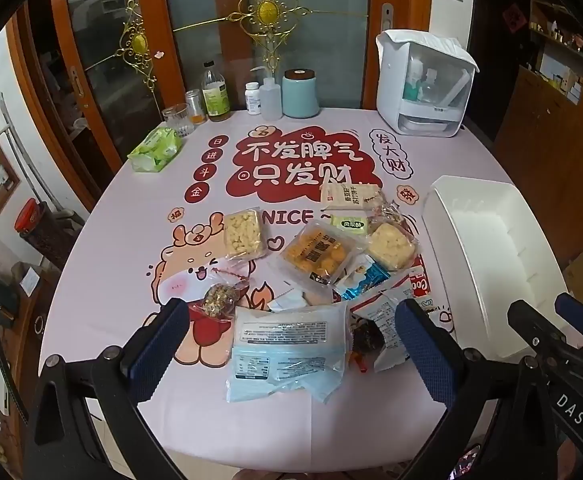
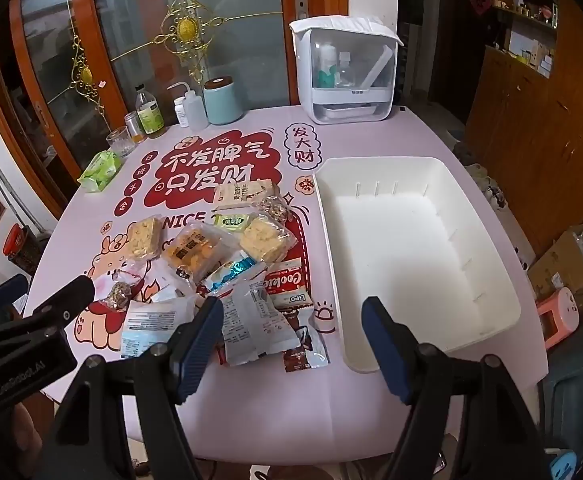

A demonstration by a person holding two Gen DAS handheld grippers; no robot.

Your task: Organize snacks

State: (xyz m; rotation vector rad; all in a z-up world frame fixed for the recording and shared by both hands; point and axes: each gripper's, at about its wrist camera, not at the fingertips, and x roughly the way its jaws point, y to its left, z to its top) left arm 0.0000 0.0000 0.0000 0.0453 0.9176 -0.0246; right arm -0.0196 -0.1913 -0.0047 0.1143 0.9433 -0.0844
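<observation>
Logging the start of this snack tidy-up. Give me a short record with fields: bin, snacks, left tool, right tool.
bin: white plastic bin, nothing inside, right of the pile
snacks: wrapped packets heaped loose on the pink tablecloth, none binned
left tool: left tool open, above a pale blue packet, holding nothing
right tool: right tool open, holding nothing

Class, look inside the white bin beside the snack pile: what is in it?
The white bin holds no snacks: only its bare floor and small divider ribs along the walls show. The right gripper's fingers hide part of its near corner.

Your left view crops the white bin at its right edge. Overlapping snack packets hide each other, their small print unreadable.
</observation>
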